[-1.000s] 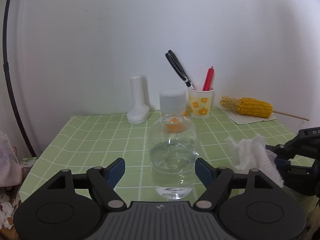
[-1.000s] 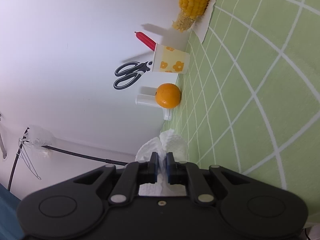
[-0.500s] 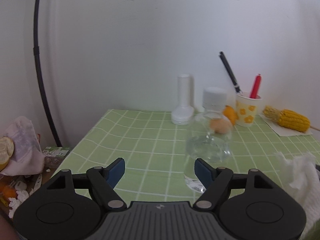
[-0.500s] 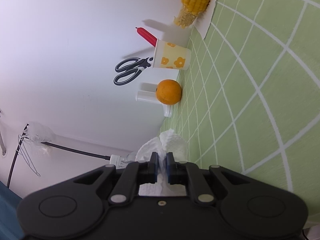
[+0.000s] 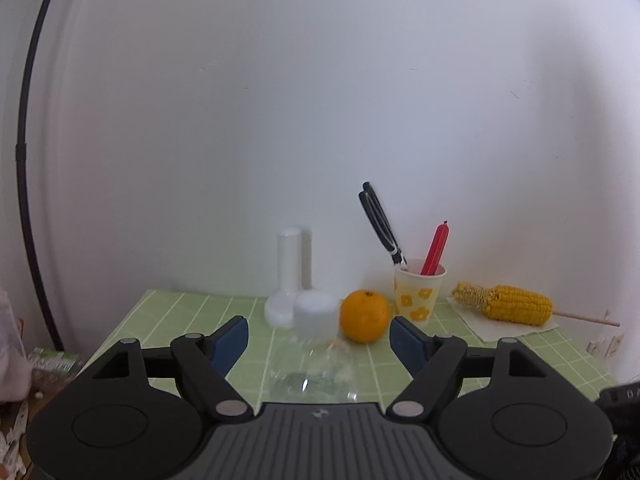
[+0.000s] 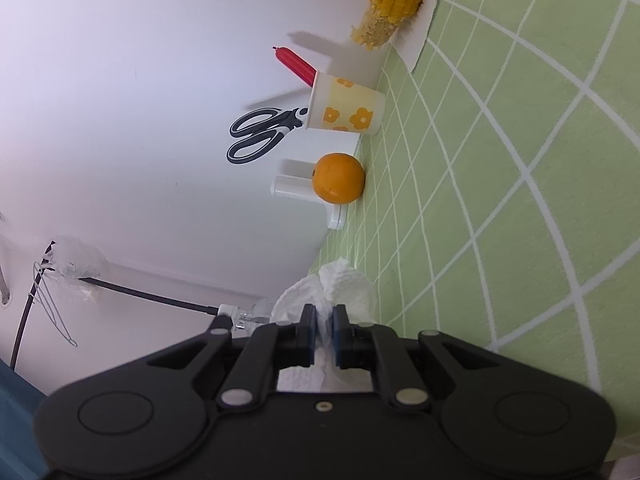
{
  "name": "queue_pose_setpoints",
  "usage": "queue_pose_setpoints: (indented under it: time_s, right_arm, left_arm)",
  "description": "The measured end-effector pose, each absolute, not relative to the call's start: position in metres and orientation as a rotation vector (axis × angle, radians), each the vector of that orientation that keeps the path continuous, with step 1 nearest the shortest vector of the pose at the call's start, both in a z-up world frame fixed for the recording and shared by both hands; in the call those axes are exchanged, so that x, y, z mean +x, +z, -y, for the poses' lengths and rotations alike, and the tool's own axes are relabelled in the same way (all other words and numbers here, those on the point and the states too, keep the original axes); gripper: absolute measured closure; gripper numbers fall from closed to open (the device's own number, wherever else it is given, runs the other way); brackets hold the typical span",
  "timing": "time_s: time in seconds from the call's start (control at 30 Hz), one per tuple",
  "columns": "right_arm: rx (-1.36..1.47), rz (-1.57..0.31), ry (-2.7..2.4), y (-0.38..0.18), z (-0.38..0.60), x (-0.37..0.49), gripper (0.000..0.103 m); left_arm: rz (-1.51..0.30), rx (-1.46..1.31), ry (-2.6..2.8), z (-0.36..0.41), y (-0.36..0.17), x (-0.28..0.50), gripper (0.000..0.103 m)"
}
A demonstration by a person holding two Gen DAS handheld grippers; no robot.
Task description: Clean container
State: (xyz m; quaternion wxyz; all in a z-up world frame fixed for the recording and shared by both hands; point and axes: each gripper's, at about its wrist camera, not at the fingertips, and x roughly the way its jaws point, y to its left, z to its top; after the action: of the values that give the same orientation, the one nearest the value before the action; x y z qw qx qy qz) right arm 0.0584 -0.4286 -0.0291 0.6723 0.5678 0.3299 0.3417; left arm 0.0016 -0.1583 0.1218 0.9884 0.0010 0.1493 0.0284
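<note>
The left tool [image 5: 318, 340] is spread wide, its blue pads either side of a clear bottle [image 5: 314, 364] without touching it. The bottle stands on the green checked counter [image 5: 176, 312] between the fingers, close to the camera; it is blurred, with a white cap [image 5: 315, 312] on top and its lower part hidden behind the tool body. Whether it stands straight or leans cannot be told.

Just behind the bottle, toward the far wall, stands a white bottle-shaped thing [image 5: 289, 280] with a wide base. To its right lies an orange [image 5: 365, 315], and right of that a flowered paper cup [image 5: 419, 294] holding black scissors [image 5: 380, 224] and a red stick [image 5: 436, 248]. Farther right, a corn cob [image 5: 510, 304] on a skewer rests on a paper napkin [image 5: 516, 326].

The right tool [image 6: 323, 334] is clamped on a crumpled white paper towel [image 6: 340, 288], which bulges out past the fingertips. Its camera is rolled sideways, so the counter [image 6: 520, 200] fills the right of the view. The cup [image 6: 346, 106], scissors [image 6: 260, 136], orange [image 6: 339, 178] and corn cob [image 6: 394, 0] line the wall. A sliver of the clear bottle [image 6: 256, 312] shows just left of the towel.
</note>
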Motion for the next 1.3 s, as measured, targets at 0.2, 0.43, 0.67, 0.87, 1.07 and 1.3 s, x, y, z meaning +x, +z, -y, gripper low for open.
queue_pose_setpoints:
  time_s: [0.2,0.43,0.67,0.87,1.07,1.3]
  right_arm:
    - [1.304,-0.733,0.769,-0.03,0.431,0.059,0.094]
    - [1.325,-0.725,0.778,-0.031,0.431,0.06,0.094]
    - [1.348,-0.697,0.819,-0.022,0.428,0.06,0.094]
    - [1.311,-0.66,0.865,0.0,0.418,0.064,0.094]
    - [1.258,-0.65,0.877,0.005,0.413,0.068,0.094]
    - [1.19,-0.736,0.779,-0.018,0.411,0.065,0.094]
  left_arm:
    - [-0.345,-0.04,0.081,0.16,0.12,0.02,0.056]
    - [-0.364,-0.106,0.067,0.156,0.12,0.023,0.075]
    - [-0.413,-0.161,-0.078,0.159,0.124,0.013,0.074]
    - [-0.45,-0.136,-0.219,0.189,0.125,-0.011,0.074]
    - [-0.459,-0.132,-0.243,0.201,0.123,-0.018,0.074]
    - [-0.461,-0.15,-0.228,0.201,0.125,-0.017,0.074]
